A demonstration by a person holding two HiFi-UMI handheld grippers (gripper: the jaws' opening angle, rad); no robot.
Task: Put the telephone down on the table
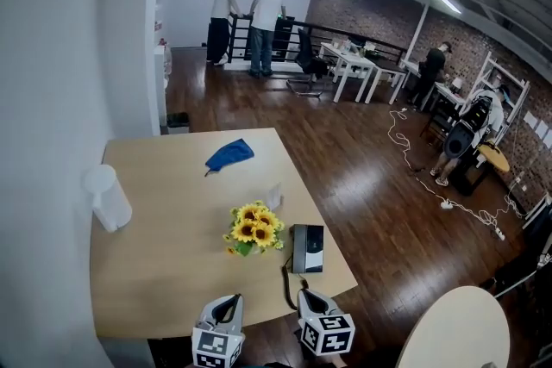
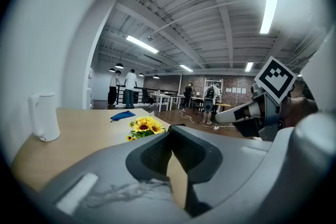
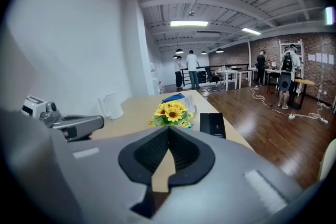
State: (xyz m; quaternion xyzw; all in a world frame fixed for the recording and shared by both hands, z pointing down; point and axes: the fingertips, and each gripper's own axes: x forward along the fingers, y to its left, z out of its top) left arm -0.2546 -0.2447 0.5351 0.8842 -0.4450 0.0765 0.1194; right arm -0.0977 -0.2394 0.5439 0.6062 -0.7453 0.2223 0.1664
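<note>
left tool (image 2: pixel 170 131): my jaws are clenched tip to tip, nothing between them. It sits at the near edge of the surface (image 1: pixel 164 271), pointing across it.
right tool (image 3: pixel 168 129): also clenched, empty. It is just beside the left tool, at the near edge, pointing toward the telephone.
telephone (image 1: pixel 307 248): black, lying flat on the surface close to its right edge. It is just right of the sunflowers and ahead of my right tool. Neither tool touches it.
cord (image 1: pixel 286 280): dark, curving from the telephone's near left side toward the near edge, between my two tools.
sunflowers (image 1: pixel 254 228): small yellow bunch mid-surface, near the telephone.
blue cloth (image 1: pixel 229 154): crumpled at the far side of the surface, well apart from the telephone.
white jug (image 1: pixel 107 196): upright at the left edge, beside the wall.
floor (image 1: pixel 362 185): dark wood to the right of the surface. White desks and several people stand far back. Cables trail across the boards.
</note>
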